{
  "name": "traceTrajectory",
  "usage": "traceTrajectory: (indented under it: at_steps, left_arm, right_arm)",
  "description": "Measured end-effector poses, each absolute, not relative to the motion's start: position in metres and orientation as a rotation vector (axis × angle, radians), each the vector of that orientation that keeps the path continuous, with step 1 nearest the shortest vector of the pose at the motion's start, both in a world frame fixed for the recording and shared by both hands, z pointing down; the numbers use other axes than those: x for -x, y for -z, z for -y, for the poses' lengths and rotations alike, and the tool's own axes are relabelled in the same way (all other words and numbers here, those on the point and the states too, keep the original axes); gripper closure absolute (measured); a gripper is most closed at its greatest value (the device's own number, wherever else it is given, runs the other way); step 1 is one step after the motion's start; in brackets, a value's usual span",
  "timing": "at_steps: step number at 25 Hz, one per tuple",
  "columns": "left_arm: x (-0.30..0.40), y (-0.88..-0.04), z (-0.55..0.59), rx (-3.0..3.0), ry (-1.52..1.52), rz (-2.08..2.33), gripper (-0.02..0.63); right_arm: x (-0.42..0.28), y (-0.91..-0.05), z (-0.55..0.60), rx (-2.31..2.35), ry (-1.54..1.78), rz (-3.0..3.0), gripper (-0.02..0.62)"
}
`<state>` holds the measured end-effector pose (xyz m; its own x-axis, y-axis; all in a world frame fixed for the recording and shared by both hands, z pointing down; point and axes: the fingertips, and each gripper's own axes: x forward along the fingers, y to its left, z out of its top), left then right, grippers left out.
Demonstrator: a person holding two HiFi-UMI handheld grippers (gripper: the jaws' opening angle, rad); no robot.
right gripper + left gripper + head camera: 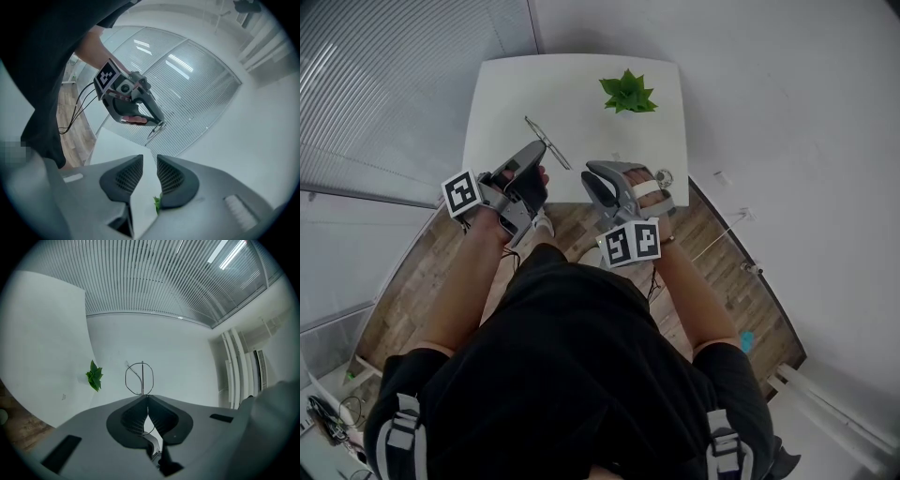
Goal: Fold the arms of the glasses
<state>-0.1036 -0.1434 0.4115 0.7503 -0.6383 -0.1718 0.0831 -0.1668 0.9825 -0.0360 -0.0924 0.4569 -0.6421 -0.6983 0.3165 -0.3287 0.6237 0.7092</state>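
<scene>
Found the right claw [149, 161] nearest the body, spread wide, with nothing between its jaws except a glimpse of the table [506, 94] behind. Stood well apart from the task's thing, touching none of it.

Found the left claw [146, 398] just beyond, pressed together at the tips and pinching the thin wire of the glasses [142, 378]. Held them in the air above the table's near half, resting on nothing.

Showed, past the left tips, 1 round lens rim with 1 thin arm lying slantwise across it. Judged from that: at least 1 arm probably folded in against the frame already. Could not tell about the 2nd arm; looked too thin and too edge-on in the head view to settle.

Judged the task far along, perhaps near its end: possibly 1 arm left to close, then the glasses to set down on the table.

Saw, farthest off, a small green plant [627, 94] on the table's far side, clear of everything.
</scene>
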Motion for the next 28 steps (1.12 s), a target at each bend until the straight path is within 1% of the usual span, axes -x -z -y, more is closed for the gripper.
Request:
traceTrajectory:
  at_steps: [7,11,18,23,28]
  left_arm:
    - [0.115,-0.421,0.152,-1.609,0.667,0.455,0.594]
    - [0.104,-0.423,0.144,-1.617,0.658,0.449,0.594]
    - [0.104,-0.423,0.144,-1.630,0.651,0.429,0.594]
    - [0.101,-0.426,0.141,-1.626,0.642,0.428,0.594]
    - [0.098,-0.428,0.140,-1.620,0.642,0.412,0.594]
  right_arm:
    - [0.023,-0.442,0.116,-0.970,0.621,2.400,0.497]
    - [0.007,-0.434,0.117,-1.036,0.523,2.475,0.503]
    - [0.005,-0.416,0.130,-1.125,0.291,2.673,0.517]
    - [-0.001,-0.411,0.130,-1.186,0.153,2.785,0.551]
    - [-0.008,-0.414,0.135,-1.258,0.128,2.796,0.581]
